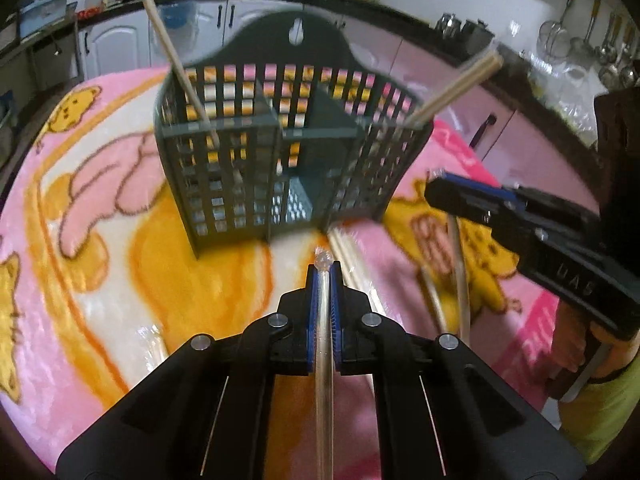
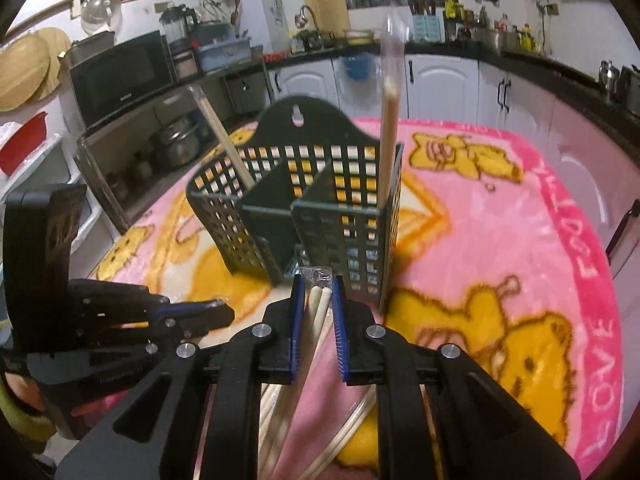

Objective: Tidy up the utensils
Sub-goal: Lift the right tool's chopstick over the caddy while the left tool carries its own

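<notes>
Blanket-covered tabletop [image 2: 500, 240]: soft, so the green holder [image 1: 280, 148] on it could tip if nudged. Wrapped chopsticks stand in its two outer compartments. My left tool [image 1: 324, 276] pinches one wrapped pair [image 1: 323, 344] end-on; it may slip (slick film). My right tool [image 2: 317, 292] sits narrow around another pair [image 2: 316, 304], grip uncertain; a drop is possible.

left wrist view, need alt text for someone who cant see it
The left gripper is shut on a wrapped chopstick, pointing at a dark slotted utensil basket standing on a pink cartoon blanket. Chopsticks already lean in the basket's left and right compartments; the right gripper reaches in from the right.
</notes>
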Available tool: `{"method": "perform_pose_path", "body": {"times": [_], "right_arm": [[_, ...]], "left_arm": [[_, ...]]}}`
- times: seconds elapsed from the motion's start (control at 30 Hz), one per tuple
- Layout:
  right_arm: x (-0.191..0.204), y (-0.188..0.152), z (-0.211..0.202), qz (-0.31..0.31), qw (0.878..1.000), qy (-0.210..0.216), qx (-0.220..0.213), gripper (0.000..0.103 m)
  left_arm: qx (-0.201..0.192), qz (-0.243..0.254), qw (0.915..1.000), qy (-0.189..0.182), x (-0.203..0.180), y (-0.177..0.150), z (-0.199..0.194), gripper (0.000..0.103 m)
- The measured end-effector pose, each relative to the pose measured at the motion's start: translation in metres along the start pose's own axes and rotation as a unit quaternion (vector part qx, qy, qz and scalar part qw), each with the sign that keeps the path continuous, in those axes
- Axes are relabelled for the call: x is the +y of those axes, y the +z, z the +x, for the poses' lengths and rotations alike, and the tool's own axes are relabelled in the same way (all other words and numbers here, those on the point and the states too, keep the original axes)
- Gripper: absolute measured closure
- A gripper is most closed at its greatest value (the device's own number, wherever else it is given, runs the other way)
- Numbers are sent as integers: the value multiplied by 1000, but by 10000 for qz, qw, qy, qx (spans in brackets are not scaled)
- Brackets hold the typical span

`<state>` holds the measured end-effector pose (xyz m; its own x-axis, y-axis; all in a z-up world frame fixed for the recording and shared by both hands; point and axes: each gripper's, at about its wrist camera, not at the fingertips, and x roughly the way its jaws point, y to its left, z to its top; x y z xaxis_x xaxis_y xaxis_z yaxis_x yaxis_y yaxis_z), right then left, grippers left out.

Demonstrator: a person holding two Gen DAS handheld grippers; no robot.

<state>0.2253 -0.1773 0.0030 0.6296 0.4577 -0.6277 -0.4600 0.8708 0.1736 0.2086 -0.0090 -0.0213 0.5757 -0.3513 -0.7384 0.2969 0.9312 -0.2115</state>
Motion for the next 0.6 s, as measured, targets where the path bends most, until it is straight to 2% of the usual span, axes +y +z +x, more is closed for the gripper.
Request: {"method": "perform_pose_path", "body": {"times": [0.3, 0.6], "right_arm": [[6, 11, -25, -104, 9995, 29, -305, 96], [8, 19, -46, -85, 9982, 168, -566, 96]], "left_arm": [[-469, 53, 9988, -88, -15, 27, -26, 100], [-860, 45, 9962, -106, -18, 50, -49, 100]]}}
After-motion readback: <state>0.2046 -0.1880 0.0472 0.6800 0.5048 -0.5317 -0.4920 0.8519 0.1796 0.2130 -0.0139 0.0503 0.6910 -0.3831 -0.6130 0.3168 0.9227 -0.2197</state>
